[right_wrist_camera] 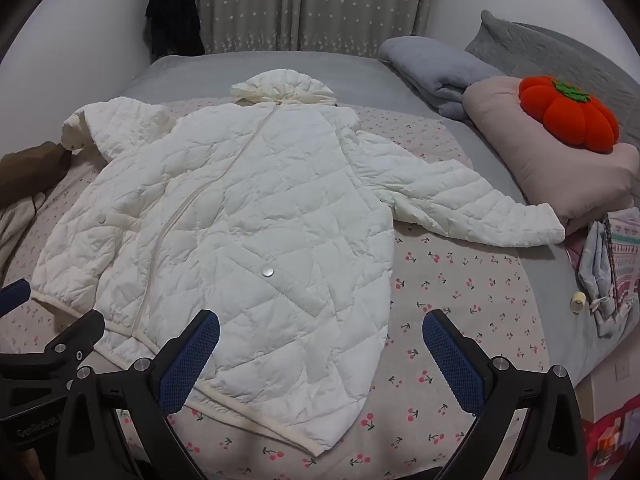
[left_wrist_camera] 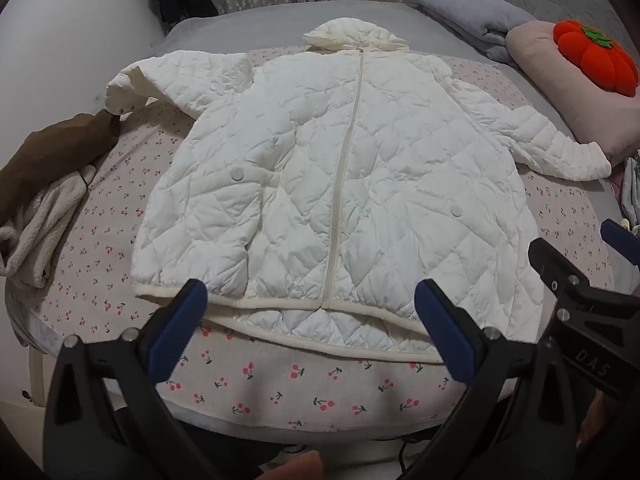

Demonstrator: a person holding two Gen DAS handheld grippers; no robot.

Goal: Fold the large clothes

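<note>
The bed [right_wrist_camera: 256, 68] carries a grey sheet, and over it lies a pale cloth with small cherries [left_wrist_camera: 280, 384]. Behind the bed hangs a grey curtain with little stars [right_wrist_camera: 312, 4], and a dark garment [right_wrist_camera: 174, 12] hangs beside it against the white wall. At the head side lie a folded grey blanket [right_wrist_camera: 432, 68], a pink pillow [right_wrist_camera: 532, 160] and on it a red pumpkin cushion [right_wrist_camera: 568, 114]. On the other side lies a brown and cream garment [left_wrist_camera: 44, 184] in a heap.

The white quilted jacket [left_wrist_camera: 340, 184] lies flat on the cherry cloth, front up and zipped, the hood toward the curtain. One sleeve reaches out to the pillow; the other is bent near the brown garment.

The left gripper [left_wrist_camera: 310, 320] hangs above the jacket's hem, its fingers [left_wrist_camera: 178, 328] wide apart and holding nothing. The right gripper [right_wrist_camera: 320, 354] hangs above the hem corner (the side of the stretched sleeve), its fingers [right_wrist_camera: 452, 360] also wide apart and empty.

On the right gripper's body, seen from the left camera, the letters "DAS" can be read. The writing on the left gripper's body is too cut off to read.
</note>
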